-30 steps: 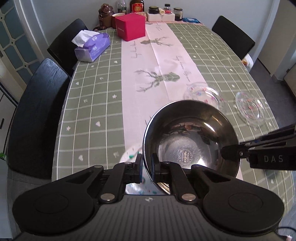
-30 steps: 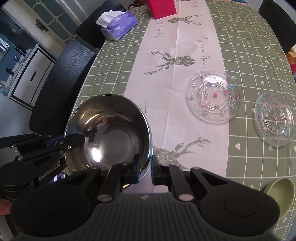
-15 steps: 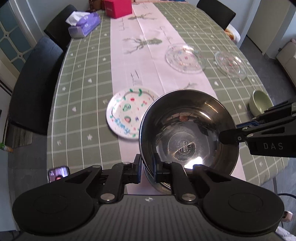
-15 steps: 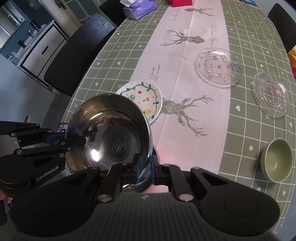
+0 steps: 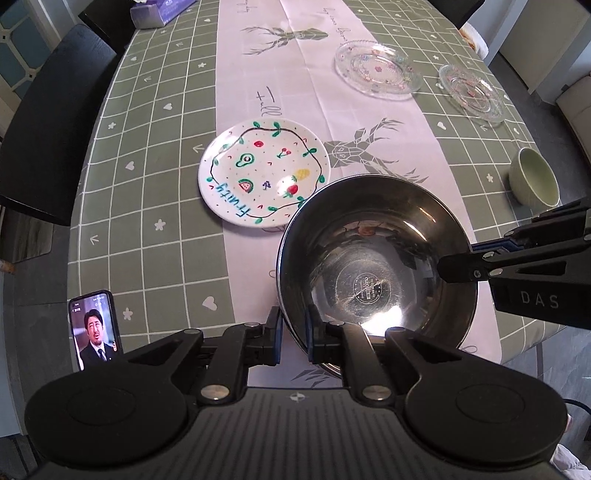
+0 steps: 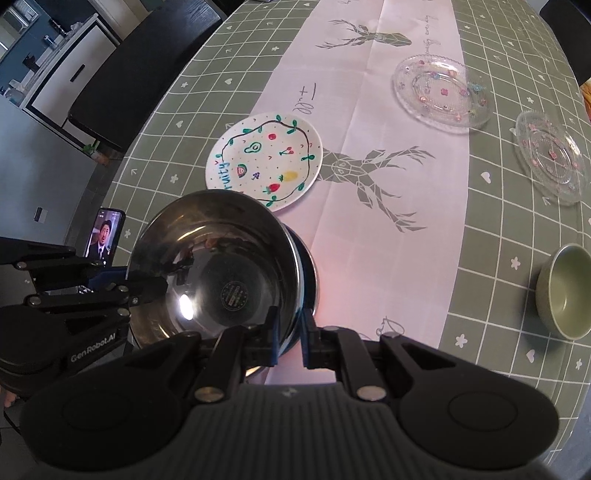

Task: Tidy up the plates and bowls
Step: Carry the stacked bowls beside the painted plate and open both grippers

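A large steel bowl is held above the table's near edge by both grippers. My left gripper is shut on its near rim; my right gripper is shut on the opposite rim. A white painted fruit plate lies just beyond the bowl. Two glass plates, a larger one and a smaller one, lie further right. A small green bowl stands near the right edge.
A phone with a lit screen lies at the table's near left corner. Black chairs stand along the left side. A purple tissue box sits far back. The green checked tablecloth has a pink runner down its middle.
Both grippers have carried the steel bowl back toward the near end of the table and higher. The fruit plate, green bowl and phone have come into view.
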`<act>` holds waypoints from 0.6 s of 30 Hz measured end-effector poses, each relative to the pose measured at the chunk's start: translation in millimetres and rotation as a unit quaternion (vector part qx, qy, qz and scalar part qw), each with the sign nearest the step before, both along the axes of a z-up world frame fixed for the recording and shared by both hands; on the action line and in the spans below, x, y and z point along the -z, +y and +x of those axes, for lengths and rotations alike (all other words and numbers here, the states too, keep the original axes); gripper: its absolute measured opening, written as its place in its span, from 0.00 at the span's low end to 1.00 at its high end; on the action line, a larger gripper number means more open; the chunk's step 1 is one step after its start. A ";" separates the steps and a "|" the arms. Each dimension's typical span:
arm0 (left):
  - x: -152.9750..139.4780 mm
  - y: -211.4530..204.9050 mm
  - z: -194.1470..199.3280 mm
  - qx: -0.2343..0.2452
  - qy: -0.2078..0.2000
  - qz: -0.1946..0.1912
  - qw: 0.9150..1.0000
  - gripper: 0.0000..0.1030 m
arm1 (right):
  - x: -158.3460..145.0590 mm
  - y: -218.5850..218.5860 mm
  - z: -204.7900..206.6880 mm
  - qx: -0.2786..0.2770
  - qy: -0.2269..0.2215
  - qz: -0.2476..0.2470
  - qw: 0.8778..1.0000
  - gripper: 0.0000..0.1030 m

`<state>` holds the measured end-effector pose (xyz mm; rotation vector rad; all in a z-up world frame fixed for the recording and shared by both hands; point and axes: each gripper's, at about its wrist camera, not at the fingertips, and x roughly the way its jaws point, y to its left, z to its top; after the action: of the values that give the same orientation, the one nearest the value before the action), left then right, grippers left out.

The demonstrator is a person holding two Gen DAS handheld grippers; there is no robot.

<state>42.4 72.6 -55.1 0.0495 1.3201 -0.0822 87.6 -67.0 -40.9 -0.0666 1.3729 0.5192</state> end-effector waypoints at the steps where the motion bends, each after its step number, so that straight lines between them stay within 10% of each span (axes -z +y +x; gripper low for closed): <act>1: 1.6 -0.2 0.5 0.001 0.001 0.001 1.000 0.13 | 1.8 0.4 0.4 0.001 0.002 -0.002 1.000 0.08; 18: 22.5 -6.5 16.4 0.051 0.019 0.027 0.998 0.13 | 19.0 1.3 9.0 0.004 0.021 -0.008 1.000 0.10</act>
<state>58.8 66.1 -77.6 0.1621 1.3567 -0.1350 96.7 -65.7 -60.0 -0.0641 1.4181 0.5059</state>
